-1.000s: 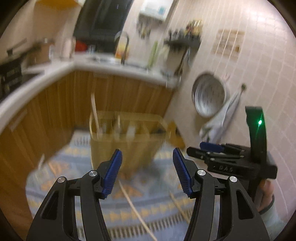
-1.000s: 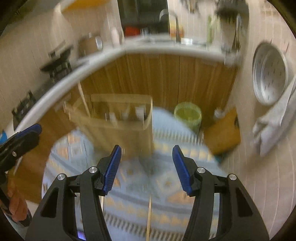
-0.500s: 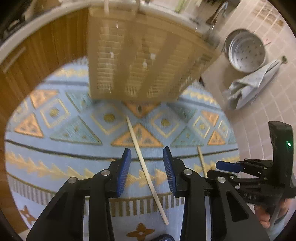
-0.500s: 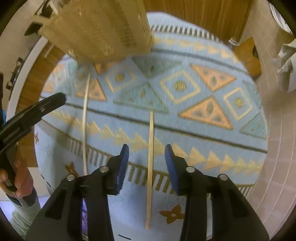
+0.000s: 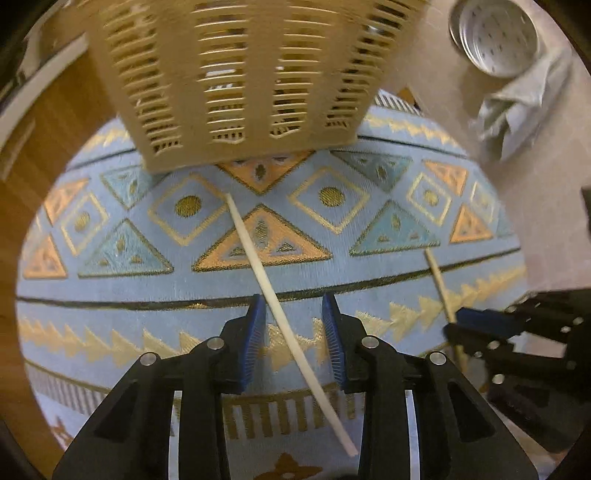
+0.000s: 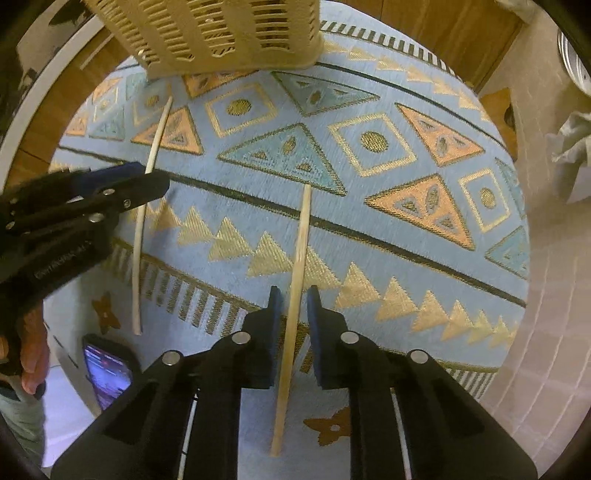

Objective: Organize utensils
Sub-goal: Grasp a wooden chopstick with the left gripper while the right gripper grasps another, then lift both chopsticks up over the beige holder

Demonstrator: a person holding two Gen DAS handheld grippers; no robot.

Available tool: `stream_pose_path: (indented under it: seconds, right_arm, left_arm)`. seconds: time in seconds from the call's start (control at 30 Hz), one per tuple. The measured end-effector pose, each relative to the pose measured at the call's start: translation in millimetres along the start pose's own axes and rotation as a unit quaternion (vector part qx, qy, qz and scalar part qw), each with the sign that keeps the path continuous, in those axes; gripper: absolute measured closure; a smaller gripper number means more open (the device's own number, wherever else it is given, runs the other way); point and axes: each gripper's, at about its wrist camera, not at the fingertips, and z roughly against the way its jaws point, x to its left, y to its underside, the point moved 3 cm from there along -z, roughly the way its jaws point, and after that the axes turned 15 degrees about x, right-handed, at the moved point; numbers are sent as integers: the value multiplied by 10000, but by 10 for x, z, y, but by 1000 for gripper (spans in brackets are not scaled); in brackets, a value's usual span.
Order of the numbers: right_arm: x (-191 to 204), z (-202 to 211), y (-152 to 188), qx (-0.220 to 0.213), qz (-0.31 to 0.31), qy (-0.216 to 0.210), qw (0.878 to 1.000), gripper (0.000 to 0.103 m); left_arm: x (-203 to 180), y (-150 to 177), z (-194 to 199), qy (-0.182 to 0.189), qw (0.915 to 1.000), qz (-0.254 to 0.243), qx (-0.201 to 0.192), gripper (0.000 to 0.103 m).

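Your left tongs (image 5: 293,325) hang over the rug (image 5: 110,295), jaws apart, straddling the pale chopstick (image 5: 258,266) without touching it. That stick runs from just below the basket (image 5: 236,74) back toward you. Your right tongs (image 6: 294,314) are also apart, narrowly, either side of the tan chopstick (image 6: 301,236), which lies on the rug farther from the basket. Basket sits at the rug's far edge, slatted wall facing you. Around the rug: a phone (image 6: 109,376) at the near corner, a metal colander (image 5: 493,37) and crumpled cloth (image 5: 517,110) on the tiled floor, wooden cabinets (image 6: 424,29) behind the basket.
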Motion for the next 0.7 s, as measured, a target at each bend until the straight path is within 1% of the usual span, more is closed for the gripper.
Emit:
stream_pose_path:
  seconds: [0.03,0.07,0.1,0.13,0.17,0.27,0.33,0.37,0.4,0.47,0.53,0.6,0.67,0.7]
  right_arm:
    - [39,-21,2,18,-3,44,10000,95]
    - [89,-37,-4,26,3,72,10000,97]
    - [114,-37,-1,26,13,108,9999,98]
    - [140,-42,2,20,45,158,9999,98]
    - [158,-46,5,11,74,189,9998,98]
    - [207,-52,25,-32,127,215,9997,98]
    - [194,-53,27,-38,66,63,10000,98]
    - [172,-41,26,-44,21,-61,10000,98]
    - [70,-7,40,-50,-11,-183,9998,98]
    - [10,3,32,-83,-56,-388,9992,98]
    - [-23,42,28,-120,-87,-690,9975,98]
    - [-67,86,12,-178,-100,-871,9960,98]
    - [-102,150,-23,-263,-120,-1013,9944,98]
    - [-103,179,-39,-301,-131,-1094,9935,98]
  left_arm:
    - [-30,-3,-11,-108,9999,-51,-6,73]
    - [-57,-7,-21,-247,9996,-105,-25,76]
    - [-76,-15,-31,-339,9993,-134,-49,83]
    - [-90,-24,-36,-449,9988,-150,-74,87]
    - [-101,-35,-45,-555,9983,-169,-104,95]
    - [-96,-61,-44,-533,9981,-236,-189,98]
    - [-89,-51,-44,-551,9976,-312,-263,99]
    - [-79,-53,-41,-483,9980,-292,-286,99]
    - [-65,-68,-40,-352,9987,-249,-290,99]
    - [61,-86,0,163,9996,-129,-204,99]
    - [150,-96,13,456,9989,-38,-130,99]
    - [243,-97,53,824,9966,78,-58,99]
    - [334,-83,131,1050,9943,159,-62,99]
    - [385,-71,166,1082,9939,188,-76,99]
